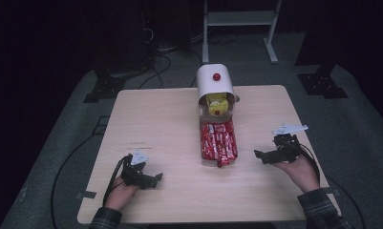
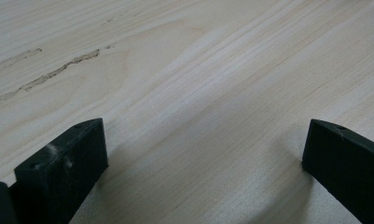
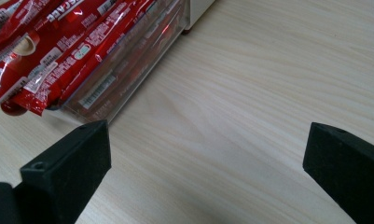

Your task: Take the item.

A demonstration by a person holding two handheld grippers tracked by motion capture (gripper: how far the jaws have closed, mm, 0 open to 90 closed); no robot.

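I note a small white cabinet [image 1: 215, 83] with a rounded top and a red knob, standing at the middle of the table's far edge. Its lower drawer [image 1: 218, 143], of clear plastic, is pulled out toward the near edge and packed with red sachets [image 1: 218, 139]; in the right gripper view the same red sachets [image 3: 49, 46] lie stacked lengthwise in the clear drawer [image 3: 128, 70]. Above the drawer, inside the cabinet's open front, I see yellow contents [image 1: 216, 101] that I cannot identify, and a second red knob.

My right tool [image 1: 267, 156] rests near the table's right edge, just beside the drawer's near end but apart from it; its jaws stand wide apart with bare table [image 3: 250, 93] between them. My left tool [image 1: 154, 180] sits toward the near left corner, well apart from the drawer, jaws likewise spread with nothing between them, over bare wood [image 2: 198, 93] bearing a faint scuff mark [image 2: 49, 74].
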